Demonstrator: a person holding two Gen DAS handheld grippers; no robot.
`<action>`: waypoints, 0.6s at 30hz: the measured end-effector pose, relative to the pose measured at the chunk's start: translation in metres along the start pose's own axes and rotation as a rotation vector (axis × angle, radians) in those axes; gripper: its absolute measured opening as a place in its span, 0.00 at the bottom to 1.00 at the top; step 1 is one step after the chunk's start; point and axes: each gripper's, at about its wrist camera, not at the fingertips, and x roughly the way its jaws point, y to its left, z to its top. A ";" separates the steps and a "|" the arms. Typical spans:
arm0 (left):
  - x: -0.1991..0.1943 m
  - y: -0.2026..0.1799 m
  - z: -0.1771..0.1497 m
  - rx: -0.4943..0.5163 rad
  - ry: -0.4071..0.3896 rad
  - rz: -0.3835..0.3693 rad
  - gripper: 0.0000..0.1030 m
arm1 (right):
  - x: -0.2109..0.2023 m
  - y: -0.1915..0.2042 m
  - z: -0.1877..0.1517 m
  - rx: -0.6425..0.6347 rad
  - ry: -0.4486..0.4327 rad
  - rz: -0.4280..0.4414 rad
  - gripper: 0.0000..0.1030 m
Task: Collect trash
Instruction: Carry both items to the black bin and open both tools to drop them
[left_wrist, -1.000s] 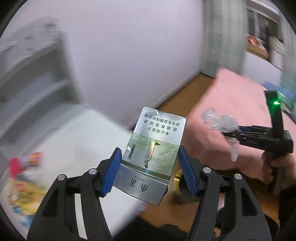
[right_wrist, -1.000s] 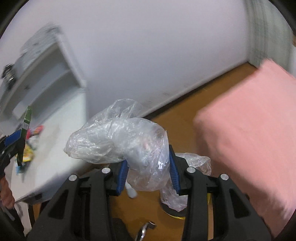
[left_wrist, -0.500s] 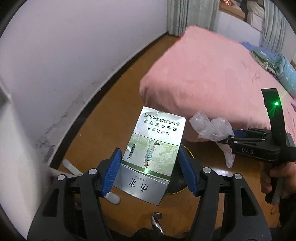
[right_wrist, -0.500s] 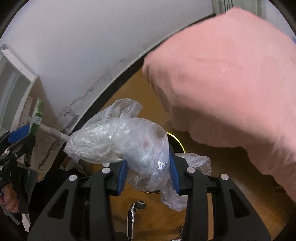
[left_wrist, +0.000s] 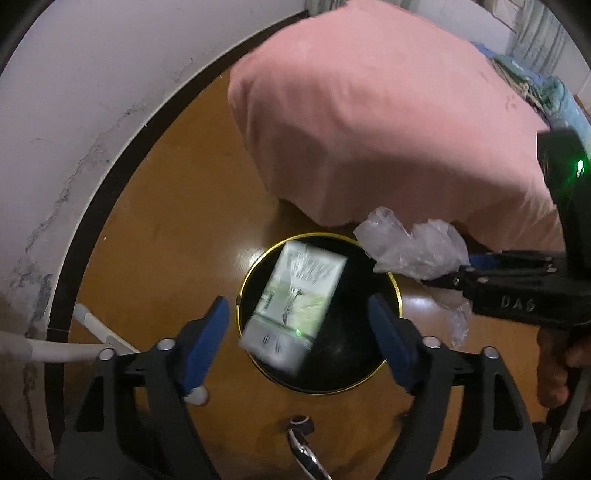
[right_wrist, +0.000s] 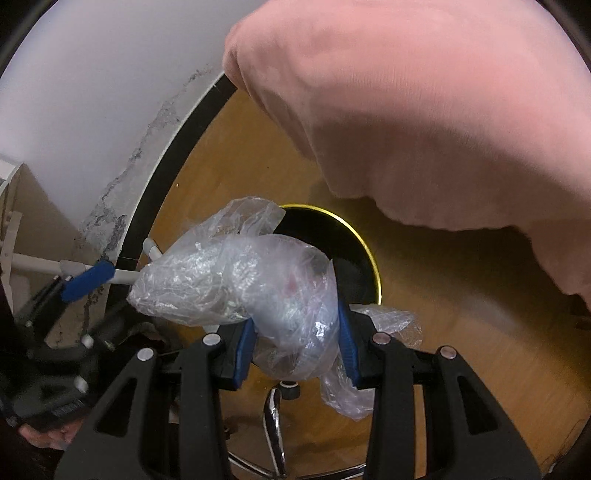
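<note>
Left wrist: left gripper (left_wrist: 299, 325) just opened, carton (left_wrist: 291, 306) over bin (left_wrist: 391, 288); right gripper (right_wrist: 295, 343) clamps plastic bag (right_wrist: 236, 280).

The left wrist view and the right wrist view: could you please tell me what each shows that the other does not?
Only the left wrist view shows the cigarette pack, blurred, free between the open left gripper's jaws, which have just been opening, above the bin. Only the right wrist view shows the right gripper's blue pads clamping the plastic bag. Both show bin, bag and pink bedcover.

both wrist views steeply downward, sharing bin (left_wrist: 392, 284)
</note>
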 end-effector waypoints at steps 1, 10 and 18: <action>0.000 -0.001 -0.001 -0.002 0.000 0.005 0.82 | 0.006 0.000 0.001 0.010 0.009 0.001 0.38; -0.052 -0.005 0.002 0.007 -0.079 -0.017 0.89 | 0.037 0.008 0.015 0.029 0.046 0.014 0.65; -0.147 -0.027 -0.001 0.027 -0.220 -0.012 0.90 | -0.015 0.031 0.027 -0.025 -0.052 0.020 0.76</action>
